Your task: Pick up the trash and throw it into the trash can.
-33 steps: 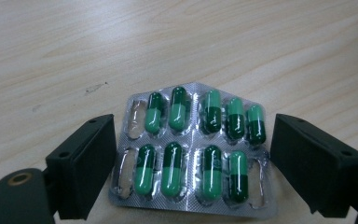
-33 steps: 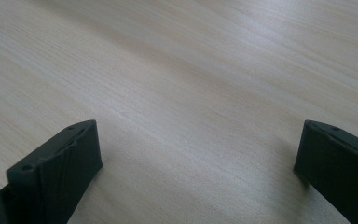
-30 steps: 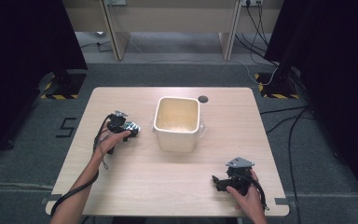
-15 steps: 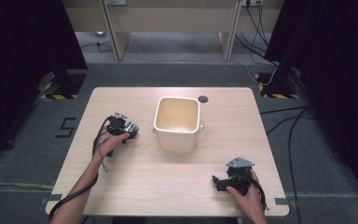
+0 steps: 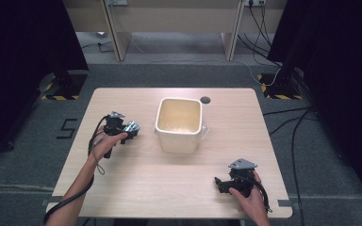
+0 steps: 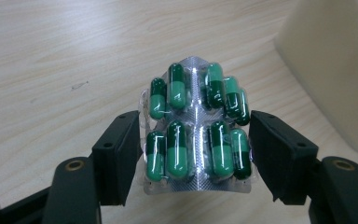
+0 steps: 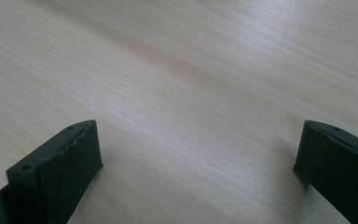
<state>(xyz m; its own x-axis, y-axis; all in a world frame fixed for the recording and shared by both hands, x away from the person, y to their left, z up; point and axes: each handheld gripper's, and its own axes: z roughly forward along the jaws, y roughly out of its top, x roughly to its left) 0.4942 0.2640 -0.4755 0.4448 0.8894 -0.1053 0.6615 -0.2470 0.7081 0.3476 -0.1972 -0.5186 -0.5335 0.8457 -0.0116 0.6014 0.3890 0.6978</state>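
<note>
Green capsules in a foil blister pack point(image 6: 196, 131), clamped by the left hand-held gripper point(image 6: 195, 140), just left of the cream tub point(image 5: 179, 123). Right hand-held gripper point(image 7: 198, 158) released, resting near-right on the tabletop point(image 5: 136, 183).

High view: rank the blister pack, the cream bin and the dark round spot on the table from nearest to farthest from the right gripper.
From the right gripper, at the table's near right:
1. Cream bin, mid-table, up and left.
2. Dark round spot, just beyond the bin's far right corner.
3. Blister pack, left of the bin, held in the left gripper.
</note>
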